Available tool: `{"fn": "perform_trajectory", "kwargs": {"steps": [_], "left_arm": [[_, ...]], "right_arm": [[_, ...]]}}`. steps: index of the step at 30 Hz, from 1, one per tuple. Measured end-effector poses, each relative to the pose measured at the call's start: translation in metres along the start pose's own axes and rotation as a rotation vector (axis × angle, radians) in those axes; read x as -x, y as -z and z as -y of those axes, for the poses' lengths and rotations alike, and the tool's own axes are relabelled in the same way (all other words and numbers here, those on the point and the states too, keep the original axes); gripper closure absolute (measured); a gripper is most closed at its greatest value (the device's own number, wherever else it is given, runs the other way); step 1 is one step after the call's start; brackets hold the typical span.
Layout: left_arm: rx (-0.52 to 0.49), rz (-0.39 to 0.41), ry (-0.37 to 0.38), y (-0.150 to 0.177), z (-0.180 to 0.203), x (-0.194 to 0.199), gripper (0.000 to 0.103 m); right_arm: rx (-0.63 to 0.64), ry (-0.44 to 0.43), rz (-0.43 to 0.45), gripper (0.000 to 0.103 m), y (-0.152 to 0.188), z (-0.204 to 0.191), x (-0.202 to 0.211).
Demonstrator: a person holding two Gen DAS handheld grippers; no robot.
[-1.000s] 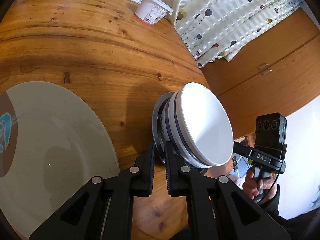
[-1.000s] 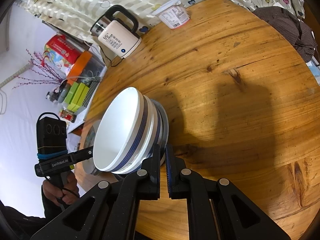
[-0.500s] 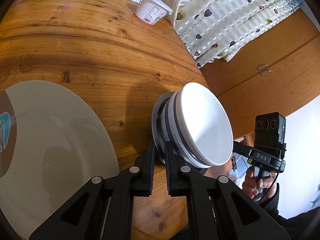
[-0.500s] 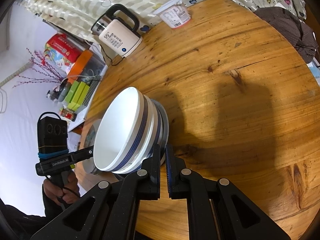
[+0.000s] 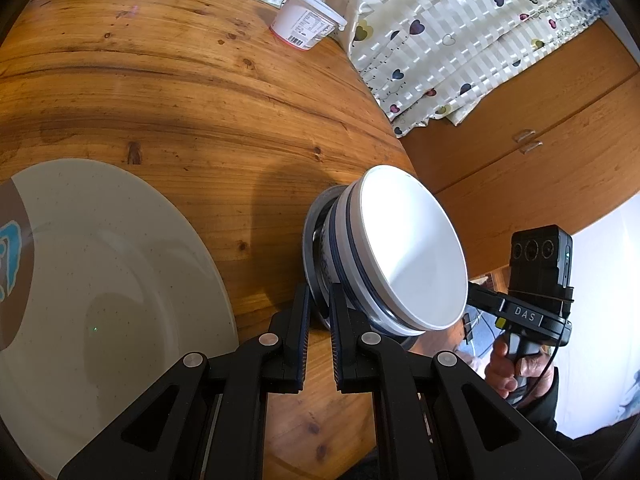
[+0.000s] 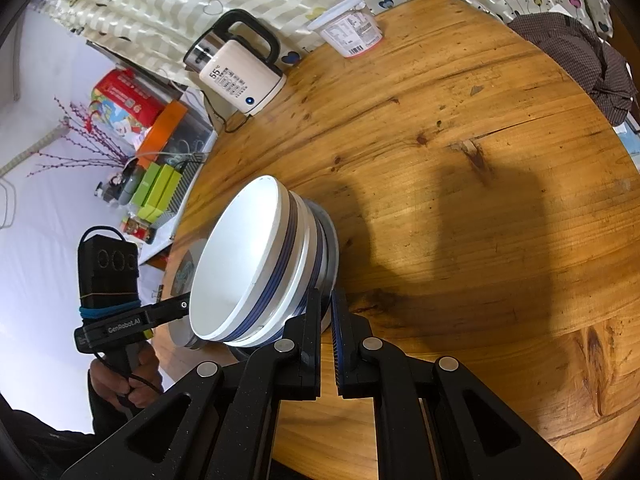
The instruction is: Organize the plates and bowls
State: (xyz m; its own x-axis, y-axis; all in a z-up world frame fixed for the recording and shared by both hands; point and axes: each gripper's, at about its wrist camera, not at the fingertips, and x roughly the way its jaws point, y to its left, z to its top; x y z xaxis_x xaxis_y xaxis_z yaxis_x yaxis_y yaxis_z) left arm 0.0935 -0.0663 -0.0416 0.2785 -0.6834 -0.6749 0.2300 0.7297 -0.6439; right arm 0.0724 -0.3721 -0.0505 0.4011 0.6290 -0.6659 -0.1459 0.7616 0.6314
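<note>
1. Nothing has shifted across the earlier left-wrist pictures: the left gripper [image 5: 318, 306] still has its jaws clamped on the rim of the grey plate [image 5: 310, 236] under the nested bowls [image 5: 400, 256], near the desk [image 5: 180, 92] edge. The large speckled plate [image 5: 100, 280] lies just beside it.

2. Right-wrist view: equally unchanged. The right gripper [image 6: 326, 308] pinches the same plate's opposite rim, jaws nearly shut on it. White bowls with blue bands sit stacked on it.

3. Judgement: both grips look settled, so a two-handed carry of the stack seems imminent, perhaps onto the large plate.
</note>
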Motion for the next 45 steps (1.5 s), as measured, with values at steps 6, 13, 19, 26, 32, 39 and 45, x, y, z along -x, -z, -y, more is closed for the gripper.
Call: {"fn": "perform_trajectory", "kwargs": {"steps": [6, 13, 19, 26, 32, 39, 45], "left_arm": [[0.001, 0.0, 0.002, 0.0, 0.0, 0.0, 0.095], [0.008, 0.002, 0.0, -0.002, 0.001, 0.0, 0.095], [0.023, -0.009, 0.019, -0.005, -0.003, 0.0, 0.094], [0.025, -0.014, 0.027, -0.006, -0.006, 0.0, 0.092], [0.007, -0.013, 0.03, -0.006, -0.003, -0.001, 0.094], [0.002, -0.007, 0.035, -0.005, -0.004, 0.0, 0.095], [-0.002, -0.013, 0.042, -0.006, -0.005, 0.0, 0.095]], "right_arm": [[-0.006, -0.003, -0.002, 0.097, 0.0, 0.0, 0.0], [-0.014, -0.047, -0.028, 0.095, -0.002, 0.004, -0.002], [-0.061, -0.13, -0.068, 0.094, -0.008, 0.023, -0.006], [-0.06, -0.194, -0.067, 0.093, -0.009, 0.031, -0.007], [-0.059, -0.21, -0.056, 0.096, -0.008, 0.03, -0.006], [-0.053, -0.183, -0.051, 0.096, -0.008, 0.023, -0.006], [-0.048, -0.175, -0.054, 0.096, -0.009, 0.021, -0.006]]}}
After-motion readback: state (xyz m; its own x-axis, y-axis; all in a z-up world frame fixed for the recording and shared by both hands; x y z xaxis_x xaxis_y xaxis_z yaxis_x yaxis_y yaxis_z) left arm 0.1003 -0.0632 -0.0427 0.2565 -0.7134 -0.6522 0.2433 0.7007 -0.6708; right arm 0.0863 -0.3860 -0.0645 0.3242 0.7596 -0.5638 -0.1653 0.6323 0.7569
